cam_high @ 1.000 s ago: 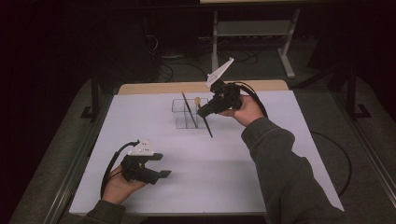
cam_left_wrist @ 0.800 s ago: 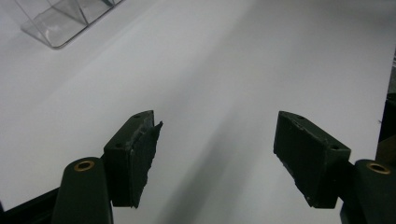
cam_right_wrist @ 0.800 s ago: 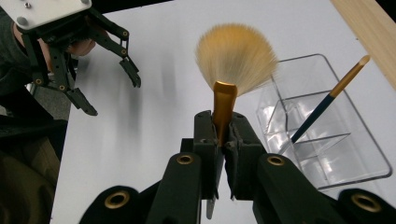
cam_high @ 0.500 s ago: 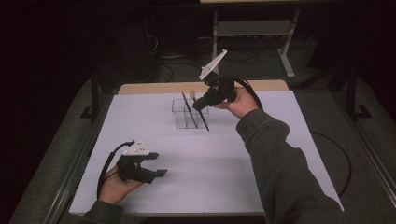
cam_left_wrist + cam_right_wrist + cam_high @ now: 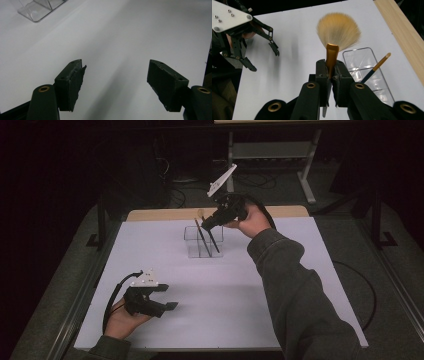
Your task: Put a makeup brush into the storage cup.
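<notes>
No brand, label or writing can be read on anything here. In the right gripper view the right gripper (image 5: pixel 331 75) is clamped on a makeup brush (image 5: pixel 336 37), its gold ferrule pinched between the pads and its fan of pale bristles standing up in the middle of the frame. In the high view that gripper (image 5: pixel 206 223) sits just above centre, over a clear plastic organizer (image 5: pixel 202 241) on the white table (image 5: pixel 280 280), with the brush's dark handle slanting down into it. A second brush (image 5: pixel 375 67) with a blue handle leans in the organizer (image 5: pixel 367 70) at the right of the right gripper view. The left gripper (image 5: pixel 167 297) rests in the lower left of the high view, pads apart with nothing between them (image 5: pixel 116 82). Compared with the earlier frames, the right hand has lifted the brush slightly higher over the organizer, while the left hand lies where it was.
</notes>
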`<state>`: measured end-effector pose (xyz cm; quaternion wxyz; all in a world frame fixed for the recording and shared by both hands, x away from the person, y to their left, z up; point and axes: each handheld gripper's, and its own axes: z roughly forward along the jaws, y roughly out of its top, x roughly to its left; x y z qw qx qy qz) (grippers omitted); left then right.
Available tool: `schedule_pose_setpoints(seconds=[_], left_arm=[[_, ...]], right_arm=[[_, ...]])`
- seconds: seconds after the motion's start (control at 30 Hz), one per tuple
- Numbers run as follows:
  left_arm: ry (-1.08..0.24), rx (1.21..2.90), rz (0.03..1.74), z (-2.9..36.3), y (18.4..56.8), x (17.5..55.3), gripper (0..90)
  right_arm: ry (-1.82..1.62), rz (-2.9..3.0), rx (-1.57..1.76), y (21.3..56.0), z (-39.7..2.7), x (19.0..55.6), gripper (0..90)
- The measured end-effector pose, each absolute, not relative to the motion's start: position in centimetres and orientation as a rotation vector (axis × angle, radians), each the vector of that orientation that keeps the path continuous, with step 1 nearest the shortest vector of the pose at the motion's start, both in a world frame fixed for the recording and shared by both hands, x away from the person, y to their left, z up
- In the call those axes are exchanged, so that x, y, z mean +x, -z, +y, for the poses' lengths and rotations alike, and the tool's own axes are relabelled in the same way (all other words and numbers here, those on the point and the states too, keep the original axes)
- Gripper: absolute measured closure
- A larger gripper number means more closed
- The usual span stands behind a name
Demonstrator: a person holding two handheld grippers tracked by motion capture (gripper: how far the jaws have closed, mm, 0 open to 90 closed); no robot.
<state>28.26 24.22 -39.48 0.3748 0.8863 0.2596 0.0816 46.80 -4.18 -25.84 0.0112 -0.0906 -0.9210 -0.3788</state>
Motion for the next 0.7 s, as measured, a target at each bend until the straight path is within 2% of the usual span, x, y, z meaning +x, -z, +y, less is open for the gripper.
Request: schedule_pose_setpoints(seconds=[0.7], left_arm=[[-0.209,2.252,0.67,24.3,39.4,28.2,27.7]], right_arm=[[1.161,-2.878,-0.355,25.7,-3.1,49.9,82.7]])
